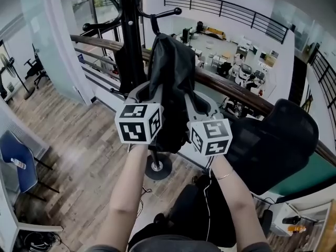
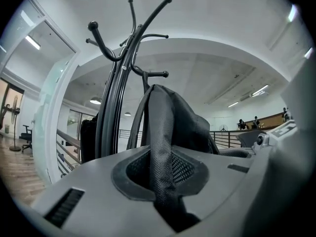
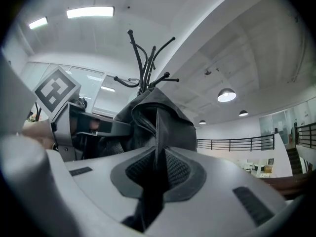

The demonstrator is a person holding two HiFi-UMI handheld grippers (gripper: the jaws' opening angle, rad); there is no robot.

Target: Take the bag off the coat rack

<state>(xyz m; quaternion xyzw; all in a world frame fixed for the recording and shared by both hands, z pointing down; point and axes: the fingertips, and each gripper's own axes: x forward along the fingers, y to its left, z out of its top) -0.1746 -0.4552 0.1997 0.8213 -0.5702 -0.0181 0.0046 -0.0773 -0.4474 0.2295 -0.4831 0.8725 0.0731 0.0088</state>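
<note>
Black bag (image 1: 170, 83), slight sheen, strap finely woven; black coat rack (image 1: 128, 30); left gripper (image 2: 160, 174), right gripper (image 3: 157, 174): pale grey shells, dark mesh-textured pads, white cubes with black square markers; grey-brown plank floor (image 1: 79, 156); blue chair (image 1: 16, 164) at 8 o'clock

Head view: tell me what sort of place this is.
Most likely an open-plan office or lab building, seen from an upper walkway: a railing overlooks a lower floor of desks, a black office chair stands close by, and a coat rack carries a dark bag.
</note>
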